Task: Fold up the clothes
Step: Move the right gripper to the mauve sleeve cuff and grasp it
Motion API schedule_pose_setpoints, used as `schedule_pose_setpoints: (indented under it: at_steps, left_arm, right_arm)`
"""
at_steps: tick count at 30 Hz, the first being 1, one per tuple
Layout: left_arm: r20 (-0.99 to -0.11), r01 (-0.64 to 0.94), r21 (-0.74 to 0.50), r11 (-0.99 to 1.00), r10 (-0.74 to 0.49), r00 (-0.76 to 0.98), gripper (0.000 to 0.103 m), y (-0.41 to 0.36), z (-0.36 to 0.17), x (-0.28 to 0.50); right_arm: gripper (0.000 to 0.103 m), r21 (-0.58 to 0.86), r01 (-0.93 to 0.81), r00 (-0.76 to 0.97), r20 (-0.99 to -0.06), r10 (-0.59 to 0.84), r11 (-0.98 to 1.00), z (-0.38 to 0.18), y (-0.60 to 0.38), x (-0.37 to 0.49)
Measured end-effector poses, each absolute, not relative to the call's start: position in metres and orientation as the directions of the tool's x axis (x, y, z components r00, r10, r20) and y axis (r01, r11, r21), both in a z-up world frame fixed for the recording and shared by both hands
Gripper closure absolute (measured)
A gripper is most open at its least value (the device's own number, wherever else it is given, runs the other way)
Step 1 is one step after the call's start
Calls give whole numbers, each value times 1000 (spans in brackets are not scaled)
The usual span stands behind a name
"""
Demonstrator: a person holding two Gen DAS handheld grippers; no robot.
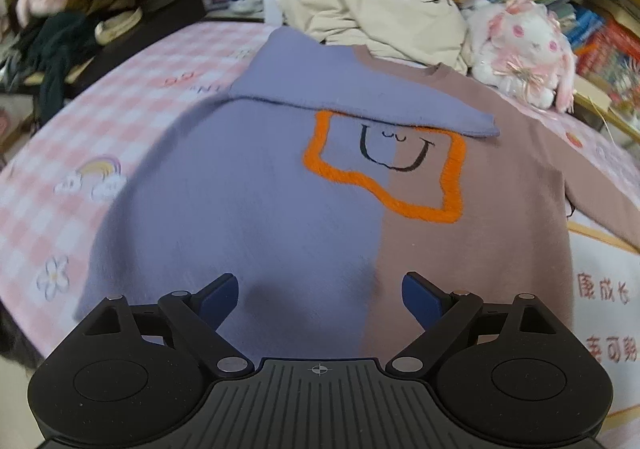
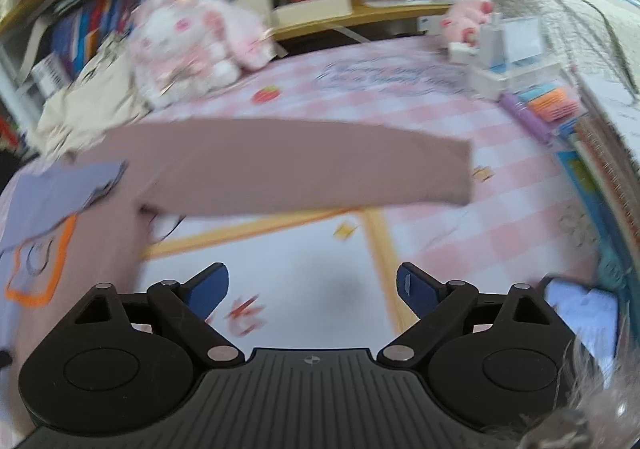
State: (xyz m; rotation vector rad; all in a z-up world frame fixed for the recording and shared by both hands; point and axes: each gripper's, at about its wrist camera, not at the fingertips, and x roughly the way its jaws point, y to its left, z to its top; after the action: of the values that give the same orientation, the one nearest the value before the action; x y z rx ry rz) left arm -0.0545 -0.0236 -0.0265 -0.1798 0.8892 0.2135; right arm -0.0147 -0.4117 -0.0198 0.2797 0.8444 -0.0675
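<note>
**Sweater fold: 1 sleeve in, 1 sleeve still out**

A two-tone sweater (image 1: 304, 201), purple on one half and dusty pink-brown on the other, lies flat and face up on a pink checked bedspread (image 1: 132, 97). An orange outlined smiling face sits at its chest. The purple sleeve (image 1: 360, 97) is already folded across the chest, its cuff covering the top of the orange outline. The pink-brown sleeve (image 2: 304, 165) lies stretched straight out to the side on the bedspread, not yet folded.

The left gripper (image 1: 320, 299) hovers above the sweater's lower body, its 2 blue fingers spread wide with nothing between them. The right gripper (image 2: 312, 289) hangs over bare bedspread just below the outstretched sleeve, fingers equally wide and empty; this view is blurred.

Judging from this, the fold is at an early stage: 1 sleeve done, the other sleeve next, then the body to be doubled over. A cream garment (image 1: 384, 21) heaped beyond the collar appears to await folding too.
</note>
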Motion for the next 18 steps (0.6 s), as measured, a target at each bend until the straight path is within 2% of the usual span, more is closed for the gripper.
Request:
schedule_pose_setpoints:
  at_steps: [13,17,18]
  left_arm:
    - [-804,-295,-43,955,142,577,12,-54,-26,-64]
    - [-806,-294,-41,955,142,574,12,-59,-25,-66]
    - [-806,-294,-41,955,143,574,12,-59,-25,-67]
  right_arm:
    - [18,320,333,678,-735,10,887,-27,-501,7]
    - [35,378,375,672,-740,33,846,-34,-519,10]
    - [43,396,382,671,-740,44,835,-36,-522,10]
